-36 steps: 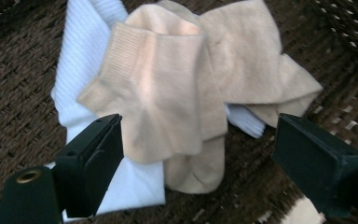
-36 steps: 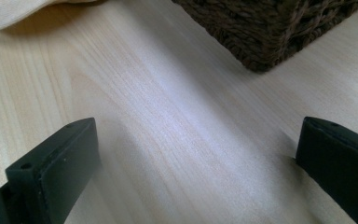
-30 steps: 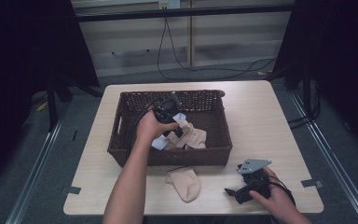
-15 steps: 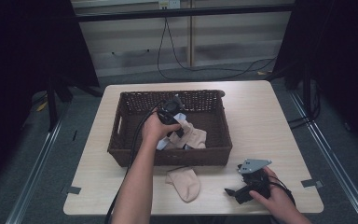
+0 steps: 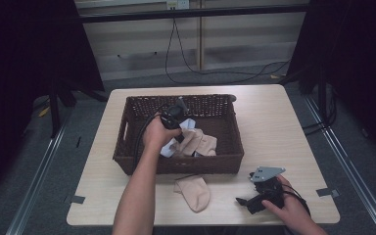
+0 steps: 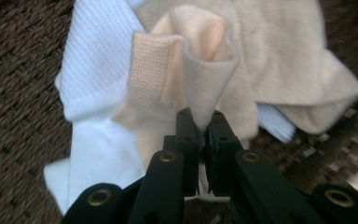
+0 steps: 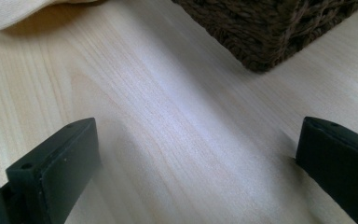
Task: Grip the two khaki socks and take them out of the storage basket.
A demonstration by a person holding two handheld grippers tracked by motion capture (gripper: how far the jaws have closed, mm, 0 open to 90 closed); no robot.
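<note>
Left gripper (image 6: 204,128) has just clamped onto the cuff of the beige sock (image 6: 205,60) inside the basket (image 5: 127,132) mid-table, right gripper (image 7: 196,163) sits wide open by the table's near right corner, and honestly that thin pinch could slip, or drag the white sock (image 6: 93,93) along.

Grey floor (image 5: 54,161) (dim), dark curtains (image 5: 24,58)

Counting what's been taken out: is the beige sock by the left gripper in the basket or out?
In. The beige sock lies inside the basket, left gripper pinching its cuff.
</note>
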